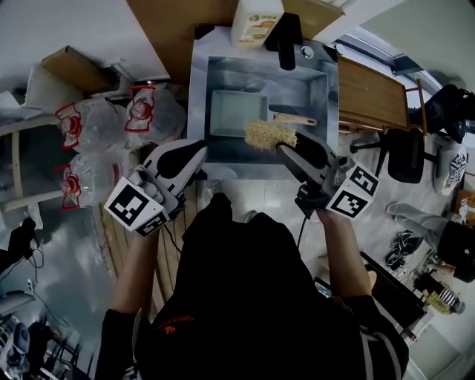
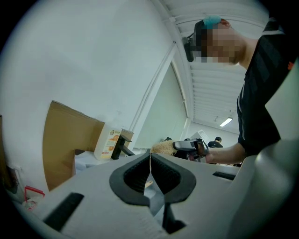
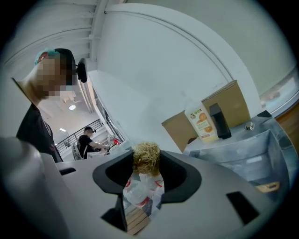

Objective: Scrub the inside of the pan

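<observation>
A: The fingers (image 3: 175, 175) of the right gripper (image 1: 284, 148) are clamped on a straw-coloured scrubber (image 1: 271, 134). The left gripper (image 1: 201, 149) is pressed shut on nothing, at the front edge of the sink (image 1: 197, 89).

B: And the pan (image 1: 231, 113)?

A: It lies flat in the sink, just beyond the scrubber, wooden handle (image 1: 297, 120) pointing right. The person should probably lower the pad inside, press firmly, and steady that handle with the left.

nothing legible. the bottle (image 1: 256, 21) label, well ahead of the right gripper (image 1: 284, 151), is too small to read; red print on the bags (image 1: 141, 111) beside the left gripper (image 1: 199, 154) is blurred.
</observation>
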`<state>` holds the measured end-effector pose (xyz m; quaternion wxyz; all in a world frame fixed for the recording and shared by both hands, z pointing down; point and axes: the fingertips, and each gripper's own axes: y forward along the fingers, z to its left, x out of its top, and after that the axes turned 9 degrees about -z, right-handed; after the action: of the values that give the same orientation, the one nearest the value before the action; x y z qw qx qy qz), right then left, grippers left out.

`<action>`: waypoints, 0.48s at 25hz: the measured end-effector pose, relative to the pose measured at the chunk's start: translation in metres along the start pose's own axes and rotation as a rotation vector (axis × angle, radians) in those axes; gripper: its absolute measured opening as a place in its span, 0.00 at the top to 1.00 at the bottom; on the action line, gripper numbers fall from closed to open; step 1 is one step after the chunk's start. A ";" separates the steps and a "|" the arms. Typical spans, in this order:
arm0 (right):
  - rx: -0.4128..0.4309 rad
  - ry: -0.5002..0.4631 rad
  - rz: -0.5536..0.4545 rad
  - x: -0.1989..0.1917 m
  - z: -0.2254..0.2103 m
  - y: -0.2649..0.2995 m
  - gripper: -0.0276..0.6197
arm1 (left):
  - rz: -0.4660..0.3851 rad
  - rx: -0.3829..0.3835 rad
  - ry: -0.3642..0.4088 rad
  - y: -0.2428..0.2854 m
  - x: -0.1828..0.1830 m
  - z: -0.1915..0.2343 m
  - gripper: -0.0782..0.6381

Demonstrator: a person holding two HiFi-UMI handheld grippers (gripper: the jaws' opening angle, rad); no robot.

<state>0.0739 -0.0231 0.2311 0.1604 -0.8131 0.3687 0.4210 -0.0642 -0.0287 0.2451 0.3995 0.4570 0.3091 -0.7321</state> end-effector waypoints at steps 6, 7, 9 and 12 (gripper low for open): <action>-0.016 0.009 0.028 -0.004 -0.020 0.025 0.69 | 0.012 -0.002 -0.017 0.004 -0.006 0.031 0.86; -0.016 0.010 0.033 -0.005 -0.022 0.028 0.69 | 0.014 0.000 -0.021 0.004 -0.007 0.034 0.86; -0.014 0.010 0.043 -0.005 -0.027 0.033 0.69 | 0.016 0.008 -0.028 0.006 -0.009 0.039 0.86; -0.003 0.012 0.059 -0.006 -0.039 0.038 0.69 | 0.020 0.025 -0.032 0.011 -0.014 0.043 0.86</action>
<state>0.0656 -0.0684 0.2613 0.1443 -0.8046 0.3929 0.4212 -0.0696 -0.0650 0.2743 0.4058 0.4533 0.2888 -0.7392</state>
